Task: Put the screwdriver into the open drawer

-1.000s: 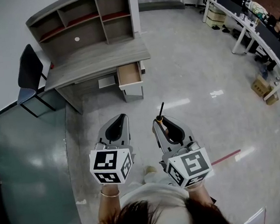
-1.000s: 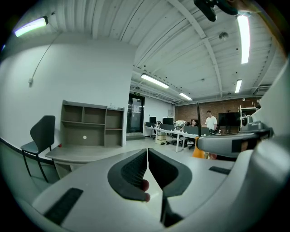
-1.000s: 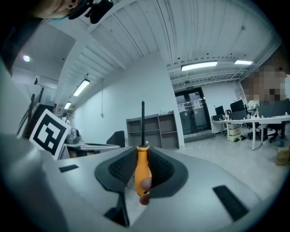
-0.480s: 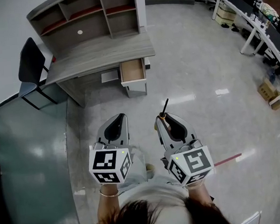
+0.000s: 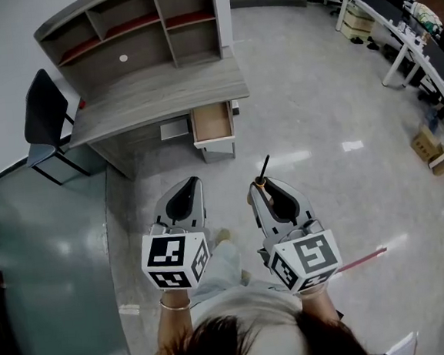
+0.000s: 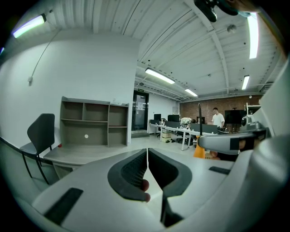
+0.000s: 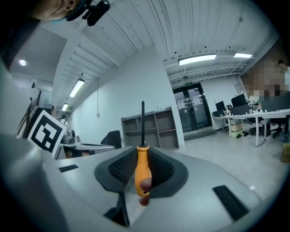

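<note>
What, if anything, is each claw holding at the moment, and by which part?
The right claw is shut on the screwdriver, gripping its orange handle; the dark shaft points out ahead of it. The left claw is shut on nothing.

A glossy pale grey floor (image 5: 318, 126) is carrying everything here, and at the left it is giving way to a dark green glossy stretch (image 5: 51, 257). A grey wood-grain desk (image 5: 161, 97) is standing on the pale floor, its light wooden drawer (image 5: 212, 122) hanging open at the front. A grey open-fronted shelf unit (image 5: 104, 67) is sitting along the back of the desktop, with a small white round thing (image 5: 123, 58) showing in its wide lower compartment. A black chair (image 5: 41, 119) is standing just beside the desk's left end. At the far right, long white desks (image 5: 419, 43) are standing in a row, a brown cardboard box (image 5: 425, 144) is resting on the floor near them, and a thin red stripe (image 5: 360, 259) is lying flat on the floor.
</note>
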`<state>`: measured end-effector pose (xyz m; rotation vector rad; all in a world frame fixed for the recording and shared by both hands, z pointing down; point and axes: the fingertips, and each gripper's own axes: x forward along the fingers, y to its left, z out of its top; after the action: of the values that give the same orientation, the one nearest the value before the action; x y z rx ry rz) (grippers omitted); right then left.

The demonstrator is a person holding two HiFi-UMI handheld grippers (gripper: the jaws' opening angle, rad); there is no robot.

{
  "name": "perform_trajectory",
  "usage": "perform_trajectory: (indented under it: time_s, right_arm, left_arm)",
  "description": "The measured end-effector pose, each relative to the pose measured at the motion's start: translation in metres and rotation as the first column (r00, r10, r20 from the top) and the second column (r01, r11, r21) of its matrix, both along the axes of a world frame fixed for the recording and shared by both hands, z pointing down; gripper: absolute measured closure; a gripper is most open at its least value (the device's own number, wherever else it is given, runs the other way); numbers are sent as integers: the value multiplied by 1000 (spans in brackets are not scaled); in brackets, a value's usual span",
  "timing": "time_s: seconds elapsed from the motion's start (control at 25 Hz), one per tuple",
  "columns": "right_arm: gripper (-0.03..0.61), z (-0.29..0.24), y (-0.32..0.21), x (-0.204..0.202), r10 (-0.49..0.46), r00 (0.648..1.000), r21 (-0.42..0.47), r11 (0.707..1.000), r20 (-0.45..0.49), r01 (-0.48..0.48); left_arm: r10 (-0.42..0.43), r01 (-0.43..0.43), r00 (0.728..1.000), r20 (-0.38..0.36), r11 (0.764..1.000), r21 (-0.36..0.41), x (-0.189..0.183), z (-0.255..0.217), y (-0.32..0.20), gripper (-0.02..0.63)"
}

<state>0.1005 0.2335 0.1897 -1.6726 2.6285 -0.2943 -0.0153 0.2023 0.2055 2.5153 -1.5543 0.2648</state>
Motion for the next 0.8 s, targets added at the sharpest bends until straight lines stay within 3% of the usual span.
perform_trajectory:
  time_s: [0.8]
  right_arm:
    - [491,4,-161,-53,8,999,-30,1000,-42,-10]
  left_arm:
    - [2,-3,999,-33,1000,-19,-54,4,-161,589]
